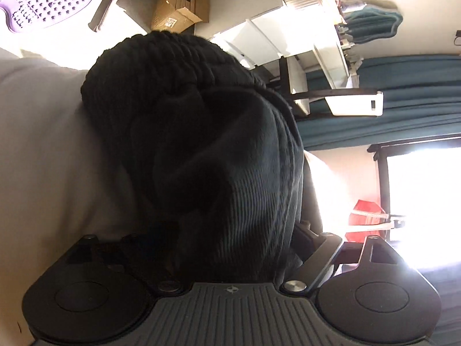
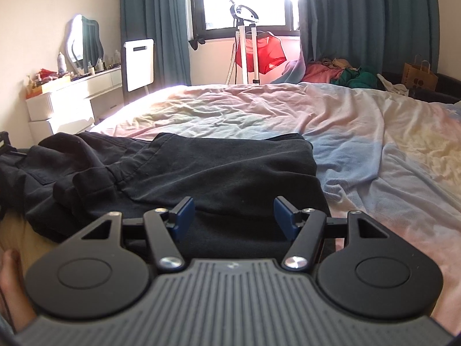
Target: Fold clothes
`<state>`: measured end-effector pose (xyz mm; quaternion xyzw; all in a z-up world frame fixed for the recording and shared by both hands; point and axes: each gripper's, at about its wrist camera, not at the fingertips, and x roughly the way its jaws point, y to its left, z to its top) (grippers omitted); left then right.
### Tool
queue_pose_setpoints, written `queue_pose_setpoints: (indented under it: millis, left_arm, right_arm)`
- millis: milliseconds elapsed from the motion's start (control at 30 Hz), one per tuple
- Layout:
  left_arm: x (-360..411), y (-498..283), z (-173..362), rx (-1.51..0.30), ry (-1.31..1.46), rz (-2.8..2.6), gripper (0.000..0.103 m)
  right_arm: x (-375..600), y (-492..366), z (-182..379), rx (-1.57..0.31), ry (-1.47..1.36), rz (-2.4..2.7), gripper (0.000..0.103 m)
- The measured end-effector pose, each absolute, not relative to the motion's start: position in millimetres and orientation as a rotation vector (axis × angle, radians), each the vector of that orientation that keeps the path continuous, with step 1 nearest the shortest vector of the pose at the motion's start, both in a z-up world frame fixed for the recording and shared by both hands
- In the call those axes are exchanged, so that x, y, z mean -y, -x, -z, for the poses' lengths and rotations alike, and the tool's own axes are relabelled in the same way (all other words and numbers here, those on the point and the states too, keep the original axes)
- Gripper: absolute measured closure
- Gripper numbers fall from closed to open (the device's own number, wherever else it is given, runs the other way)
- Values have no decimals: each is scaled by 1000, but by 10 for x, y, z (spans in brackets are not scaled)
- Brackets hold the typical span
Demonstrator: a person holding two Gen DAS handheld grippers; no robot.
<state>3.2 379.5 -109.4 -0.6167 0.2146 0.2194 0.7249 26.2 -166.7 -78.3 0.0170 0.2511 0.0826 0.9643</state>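
On the near edge of the bed [image 2: 360, 132], left of its pastel-tinted sheet, lies the black garment [image 2: 201, 170], partly folded, with a rumpled flap and a seam showing on its left part and a flatter panel toward the bed's middle. Its left end runs out of the right wrist view, so its full outline cannot be made out. Just in front of the garment hangs the right gripper [image 2: 234, 216], released, its blue pads [image 2: 184, 214] standing apart above the cloth's near edge with nothing pinched between them. A bit of a person's hand shows at the lower left corner, mostly cut off.

Beyond the bed, from left to right, stand a white dresser [image 2: 75, 95] crowded with small bottles and a wavy mirror, a white panel heater [image 2: 139, 64], teal curtains [image 2: 155, 26] framing a blown-out window, a stand carrying a red garment [image 2: 263, 52], a heap of coloured clothes [image 2: 340, 72] and a brown paper bag [image 2: 419, 76].

In the left wrist view the room appears turned on its side. A bunched mass of dark ribbed fabric [image 1: 201, 144] fills the centre and hides the left gripper [image 1: 230, 248]; its fingertips are buried in the cloth, so whether it grips the fabric cannot be told. Glare washes out the right side.
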Motion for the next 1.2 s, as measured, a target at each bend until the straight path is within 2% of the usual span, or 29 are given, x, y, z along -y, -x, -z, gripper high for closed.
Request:
queue_pose_setpoints:
  millis: [133, 167, 267, 533, 667, 800, 1000, 1200]
  left_arm:
    - [-3839, -21, 1044, -448, 1270, -487, 65]
    - [-3818, -24, 1007, -441, 1244, -483, 76]
    - [-3650, -48, 759, -447, 1061, -512, 85]
    - [-2569, -299, -290, -327, 651, -499, 87]
    - [-1753, -439, -748, -234, 471, -452, 87]
    - [-616, -578, -1005, -141, 232, -374, 87]
    - [886, -547, -757, -81, 0, -238, 87]
    - [2022, -628, 180, -168, -228, -60, 87]
  right_arm:
    - [1535, -530, 1038, -641, -9, -235, 38]
    - [1500, -541, 1088, -654, 11, -234, 38]
    - [1454, -537, 1130, -663, 42, -236, 38]
    - [1640, -521, 976, -667, -88, -235, 39]
    - [2008, -469, 820, -643, -293, -181, 39]
    - [2399, -354, 645, -576, -374, -72, 39]
    - [3049, -239, 479, -500, -559, 42, 38]
    - [3480, -89, 439, -447, -667, 101, 37]
